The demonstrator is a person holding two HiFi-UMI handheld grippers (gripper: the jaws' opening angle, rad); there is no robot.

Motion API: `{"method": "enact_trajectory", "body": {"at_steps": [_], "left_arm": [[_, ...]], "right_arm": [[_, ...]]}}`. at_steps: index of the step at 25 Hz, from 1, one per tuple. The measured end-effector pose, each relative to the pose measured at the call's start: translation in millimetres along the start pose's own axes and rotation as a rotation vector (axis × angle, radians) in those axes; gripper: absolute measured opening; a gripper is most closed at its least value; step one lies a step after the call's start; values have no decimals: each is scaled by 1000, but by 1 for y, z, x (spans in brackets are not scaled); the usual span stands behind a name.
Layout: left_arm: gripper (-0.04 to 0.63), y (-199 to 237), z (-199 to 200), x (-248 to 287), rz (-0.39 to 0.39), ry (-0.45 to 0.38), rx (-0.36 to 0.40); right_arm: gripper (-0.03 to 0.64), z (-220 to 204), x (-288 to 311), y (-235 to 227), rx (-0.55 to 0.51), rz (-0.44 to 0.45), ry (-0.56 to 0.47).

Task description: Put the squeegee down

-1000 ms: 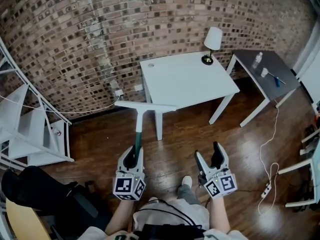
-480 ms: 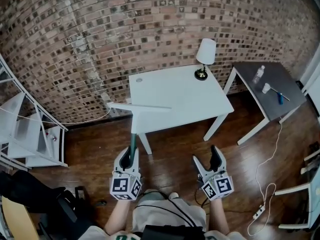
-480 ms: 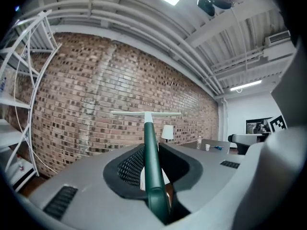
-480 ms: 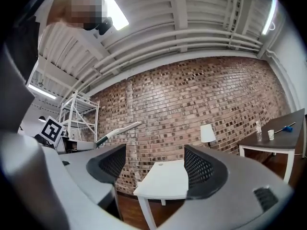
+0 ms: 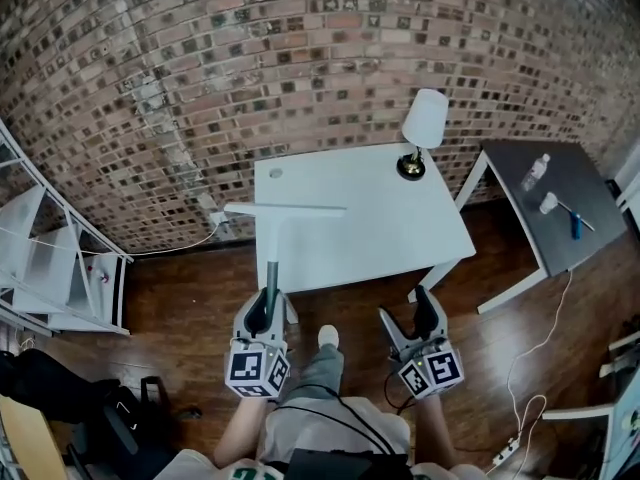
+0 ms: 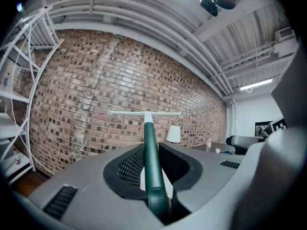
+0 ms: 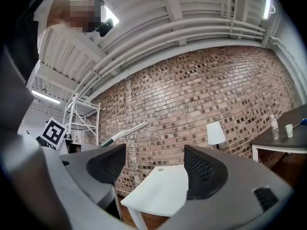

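Nearest to me, 1 light shoe (image 5: 327,337) stands on the dark wooden floor (image 5: 180,298), between my 2 tools. My left tool (image 5: 262,310) is closed tight on the dark green handle of the squeegee with the white neck and long white blade bar (image 5: 272,263). The handle runs straight out between the 2 black pads, and the squeegee is held up in the air, about level. From the head view its blade bar lies crosswise over the near left corner of the white rectangular table (image 5: 390,228); I cannot tell whether it touches the top. My right tool (image 5: 411,310) is beside the left, near the table's front edge. Its jaws stand wide apart with nothing between them. At the table's far right corner stands a small lamp with a white shade and dark base (image 5: 420,133). Behind it rises the red-brown brick wall (image 5: 300,58). To the right, a dark grey table (image 5: 585,193) carries a clear plastic bottle (image 5: 534,172) and a white cup (image 5: 547,203). To the left stands a white metal shelf rack (image 5: 50,268).
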State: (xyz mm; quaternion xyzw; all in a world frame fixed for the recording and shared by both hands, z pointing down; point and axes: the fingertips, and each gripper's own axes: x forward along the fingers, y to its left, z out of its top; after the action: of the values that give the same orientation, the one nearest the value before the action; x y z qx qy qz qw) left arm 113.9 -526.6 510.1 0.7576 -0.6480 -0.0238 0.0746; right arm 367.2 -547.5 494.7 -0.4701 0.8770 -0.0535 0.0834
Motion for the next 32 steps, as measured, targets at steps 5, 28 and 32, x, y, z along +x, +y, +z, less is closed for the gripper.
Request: {"method": "enact_trajectory", "body": {"at_steps": [5, 28, 32], "left_arm": [[80, 10, -22, 89, -8, 18, -29], [80, 2, -127, 378, 183, 289, -109], [80, 8, -167, 448, 197, 367, -89]], "right_arm": [[394, -7, 70, -55, 1, -10, 18], [394, -39, 280, -250, 119, 89, 203], [394, -52, 303, -284, 133, 87, 229]]}}
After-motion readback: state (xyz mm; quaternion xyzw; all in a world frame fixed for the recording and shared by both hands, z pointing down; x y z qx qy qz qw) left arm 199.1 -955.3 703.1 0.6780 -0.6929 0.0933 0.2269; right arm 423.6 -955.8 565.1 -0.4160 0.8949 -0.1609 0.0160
